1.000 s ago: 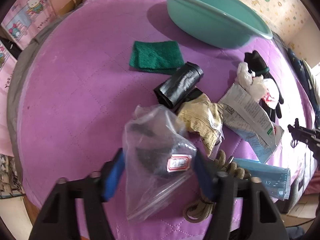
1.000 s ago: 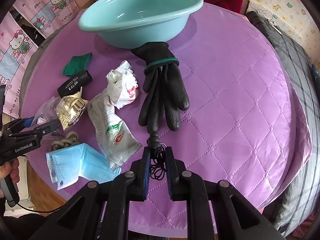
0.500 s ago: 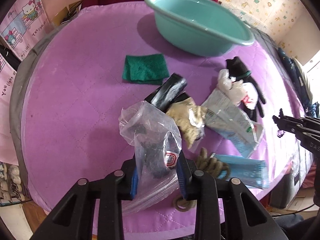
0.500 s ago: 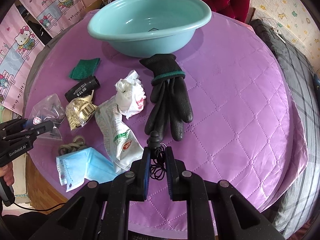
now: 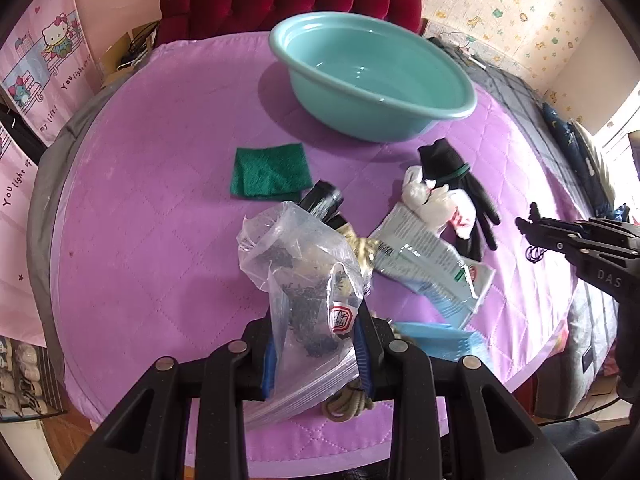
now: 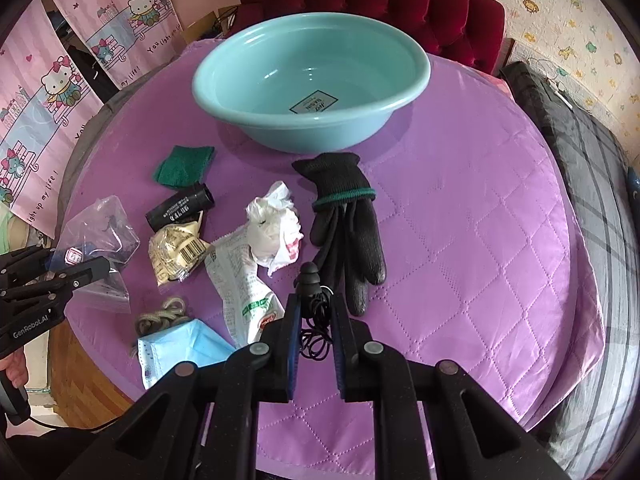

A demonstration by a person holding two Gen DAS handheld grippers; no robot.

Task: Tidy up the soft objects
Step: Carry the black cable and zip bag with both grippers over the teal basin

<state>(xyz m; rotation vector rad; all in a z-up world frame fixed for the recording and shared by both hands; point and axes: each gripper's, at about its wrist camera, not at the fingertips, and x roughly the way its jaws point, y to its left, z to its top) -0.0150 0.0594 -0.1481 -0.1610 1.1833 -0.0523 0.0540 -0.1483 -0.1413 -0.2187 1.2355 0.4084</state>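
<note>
Left gripper [image 5: 316, 344] is clamping its jaws on the clear bag [image 5: 304, 276]. Right gripper [image 6: 316, 320] is pinching the black earphone [image 6: 314, 300], teal basin [image 6: 416, 80] lying at twelve o'clock.

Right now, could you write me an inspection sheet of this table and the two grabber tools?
Surface: round table under a purple quilted cover.
Job's things: empty teal basin; black gloves; green cloth; blue face mask; clear bag; black earphones.
Clutter: black roll, crumpled white plastic, snack wrappers, cord knot.
Grippers: left gripper jaws clamp the clear bag, having just closed on it; right gripper jaws clamp the earphones.
Cables: only the coiled earphone wire.
Surroundings: red chair, cartoon cat curtains.
</note>
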